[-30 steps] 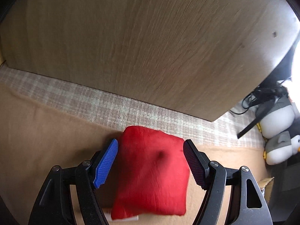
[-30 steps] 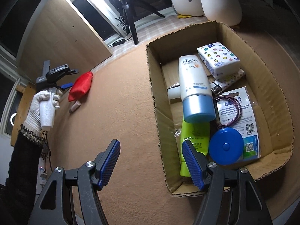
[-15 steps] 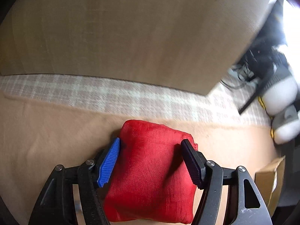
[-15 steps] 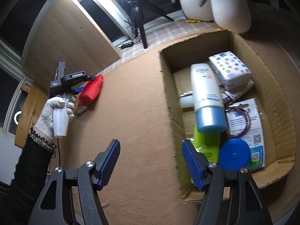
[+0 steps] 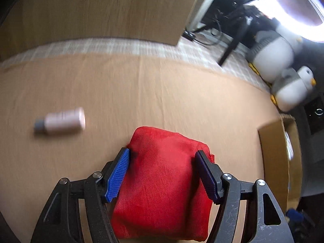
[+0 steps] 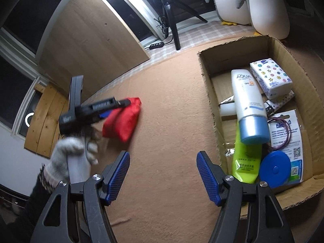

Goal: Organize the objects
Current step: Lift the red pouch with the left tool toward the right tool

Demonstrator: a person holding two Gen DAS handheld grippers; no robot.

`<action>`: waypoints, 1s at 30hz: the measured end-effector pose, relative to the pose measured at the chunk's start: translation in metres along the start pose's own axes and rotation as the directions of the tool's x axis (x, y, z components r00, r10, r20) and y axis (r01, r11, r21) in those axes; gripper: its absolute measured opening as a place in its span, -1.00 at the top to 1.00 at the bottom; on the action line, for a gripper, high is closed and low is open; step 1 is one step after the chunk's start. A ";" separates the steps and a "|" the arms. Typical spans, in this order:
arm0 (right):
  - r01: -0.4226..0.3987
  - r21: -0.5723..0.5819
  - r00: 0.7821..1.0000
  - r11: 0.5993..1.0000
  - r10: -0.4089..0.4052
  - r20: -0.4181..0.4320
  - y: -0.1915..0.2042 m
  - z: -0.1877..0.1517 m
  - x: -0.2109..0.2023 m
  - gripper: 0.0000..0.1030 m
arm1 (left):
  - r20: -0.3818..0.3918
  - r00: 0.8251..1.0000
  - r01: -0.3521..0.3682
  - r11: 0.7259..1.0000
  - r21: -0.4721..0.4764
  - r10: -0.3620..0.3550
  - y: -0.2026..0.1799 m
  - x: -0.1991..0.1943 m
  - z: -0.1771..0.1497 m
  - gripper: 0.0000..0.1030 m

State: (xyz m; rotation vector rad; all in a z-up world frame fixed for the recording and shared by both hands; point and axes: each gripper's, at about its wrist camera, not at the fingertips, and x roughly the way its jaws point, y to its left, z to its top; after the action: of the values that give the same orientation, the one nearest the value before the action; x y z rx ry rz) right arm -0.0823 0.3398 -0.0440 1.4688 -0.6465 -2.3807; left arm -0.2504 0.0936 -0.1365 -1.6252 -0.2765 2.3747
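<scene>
Two views differ: only the left wrist shows a small pale cylindrical bottle point(image 5: 60, 120) lying on the brown carpet point(image 5: 182, 101); only the right shows the open cardboard box point(image 6: 220, 109) interior. The left claw point(image 5: 163, 174) clamps the red fabric pouch point(image 5: 162, 184) between its pads; the right claw point(image 6: 163, 177) stands open, empty.

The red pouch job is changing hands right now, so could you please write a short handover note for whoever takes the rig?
Left gripper: shut on the red pouch, lifted clear of the tan mat in the right wrist view.
Right gripper: open, holding nothing, above the mat beside the cardboard box.
In the box: sunscreen tube, green tube, blue round case, tissue pack, carded hair ties.
Outside the box: small pink bottle lying on the mat.
Done: pouch grasped.
Left: probably put the pouch in the box, then the bottle.
</scene>
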 end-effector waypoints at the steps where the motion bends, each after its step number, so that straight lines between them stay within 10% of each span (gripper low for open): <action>1: -0.006 -0.003 1.000 1.000 0.006 -0.003 0.001 -0.003 0.001 -0.26 | 0.000 1.000 0.007 1.000 -0.006 -0.007 0.001 -0.004 -0.009 -0.35; 12: 0.019 -0.094 0.998 0.995 -0.025 -0.061 0.020 -0.029 0.018 -0.26 | -0.016 0.999 0.035 0.999 0.001 -0.035 -0.011 -0.045 -0.114 -0.36; 30: -0.038 -0.099 0.984 0.994 0.020 -0.178 0.037 -0.059 0.055 -0.26 | -0.102 0.957 0.274 0.962 -0.003 -0.273 0.020 -0.078 -0.167 -0.40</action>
State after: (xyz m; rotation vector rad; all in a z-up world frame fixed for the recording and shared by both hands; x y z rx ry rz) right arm -0.0547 0.2697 -0.0911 1.5920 -0.4923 -2.1940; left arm -0.0694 0.0530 -0.1332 -1.5813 -0.4370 2.0782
